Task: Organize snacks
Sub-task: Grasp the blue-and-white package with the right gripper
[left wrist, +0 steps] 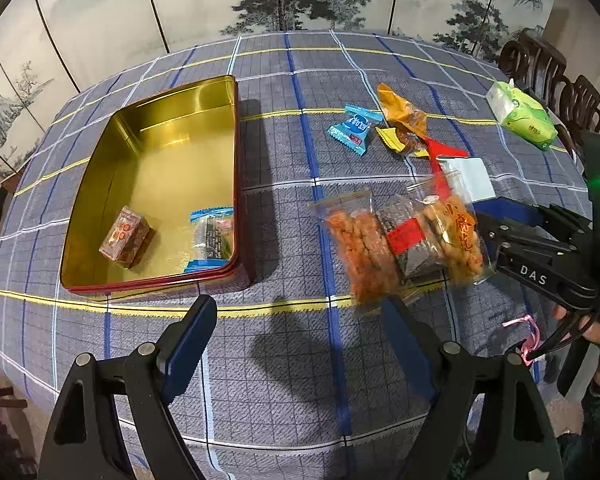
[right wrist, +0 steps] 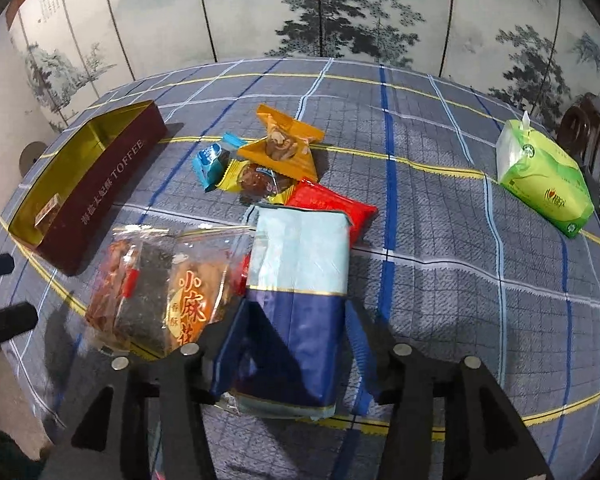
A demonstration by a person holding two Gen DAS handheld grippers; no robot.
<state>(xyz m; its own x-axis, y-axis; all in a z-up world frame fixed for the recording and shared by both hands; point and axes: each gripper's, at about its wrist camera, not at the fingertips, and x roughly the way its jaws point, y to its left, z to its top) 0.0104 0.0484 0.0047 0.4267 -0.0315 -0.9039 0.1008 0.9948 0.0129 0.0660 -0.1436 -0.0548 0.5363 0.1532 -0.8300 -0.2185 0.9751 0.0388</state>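
Table (left wrist: 284, 184): plaid cloth, snacks loose on its right half.

Tin (left wrist: 100, 184): open, gold inside, at the left; held a small box (left wrist: 124, 238) and a blue-edged packet (left wrist: 212, 240).

Pack (right wrist: 300, 300): blue and pale, lying flat between the fingers of your right gripper (right wrist: 284, 344). Its long axis ran away from you along the fingers, pale end toward the red packet (right wrist: 332, 204). The jaws stood part open; whether the pads pressed it, I could not tell.

Clear bags (left wrist: 400, 240): twists, just left of the pack, overlapping its edge.

Left gripper (left wrist: 300, 344): spread wide, empty, over bare cloth near the tin.

Advice: you did best to grip the pack across its short width, clear of the bags, then lay it lengthwise in the tin.
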